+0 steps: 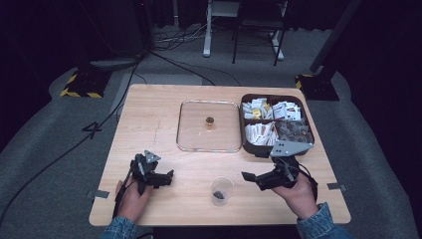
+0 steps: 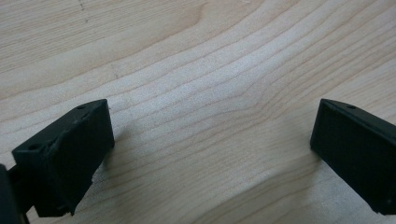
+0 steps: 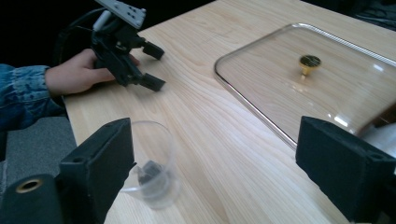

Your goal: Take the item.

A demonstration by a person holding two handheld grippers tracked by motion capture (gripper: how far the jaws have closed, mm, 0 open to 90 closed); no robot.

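Seemingly between steps: the left claw (image 1: 166,178) rests spread on the bench (image 1: 149,124), the right claw (image 1: 251,179) spread beside the plastic cup (image 1: 221,190); next likely needs closing on the cup, near the glass lid (image 1: 209,125)

Pale wood-grain counter (image 1: 149,119); clear glass lid (image 1: 194,124) with brass knob (image 1: 210,121); dark brown box (image 1: 245,144); black hand-held gripper (image 1: 158,178); blue denim sleeve (image 1: 119,229).
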